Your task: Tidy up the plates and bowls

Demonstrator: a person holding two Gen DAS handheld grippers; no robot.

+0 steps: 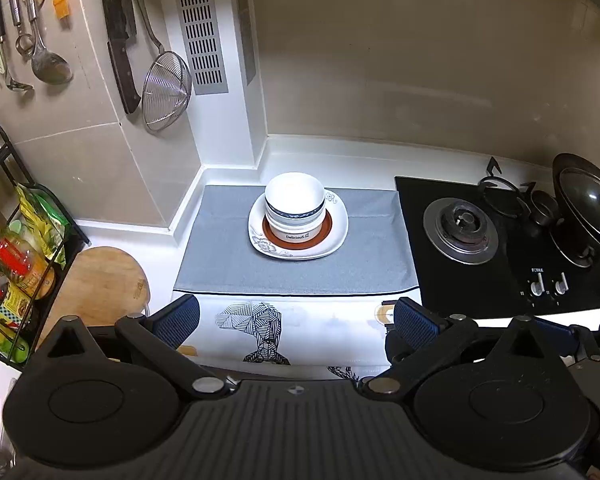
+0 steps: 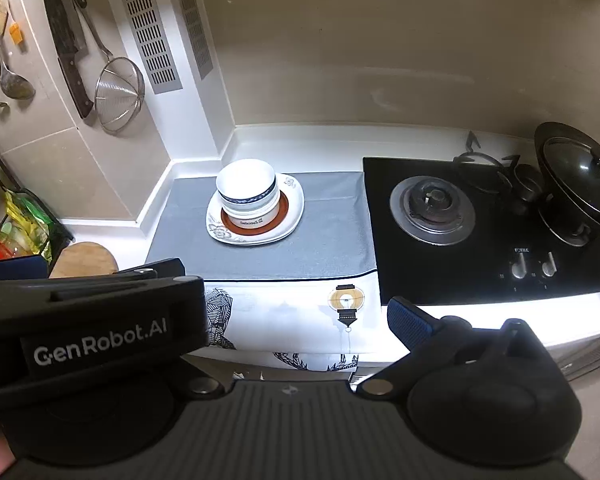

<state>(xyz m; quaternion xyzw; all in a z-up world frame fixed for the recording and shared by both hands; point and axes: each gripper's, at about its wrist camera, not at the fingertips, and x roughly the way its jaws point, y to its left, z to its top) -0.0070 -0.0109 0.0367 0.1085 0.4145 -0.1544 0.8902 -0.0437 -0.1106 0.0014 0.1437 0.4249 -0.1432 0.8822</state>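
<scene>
A stack of white bowls (image 1: 295, 204) stands on a brown-rimmed plate, which lies on a white flowered plate (image 1: 337, 236) on the grey mat (image 1: 228, 256). The lowest bowl reads "Delicious". The stack also shows in the right wrist view (image 2: 247, 192), on the flowered plate (image 2: 290, 216). My left gripper (image 1: 296, 322) is open and empty, held back over the counter's front edge. My right gripper (image 2: 296, 312) is open and empty, also short of the stack. The left gripper's body (image 2: 88, 320) hides my right gripper's left finger.
A black gas hob (image 1: 500, 248) with a lidded wok (image 1: 588, 204) lies right of the mat. A wooden board (image 1: 100, 280) and a rack of bottles (image 1: 16, 264) stand at the left. Utensils, a knife and a strainer (image 1: 166, 92) hang on the wall.
</scene>
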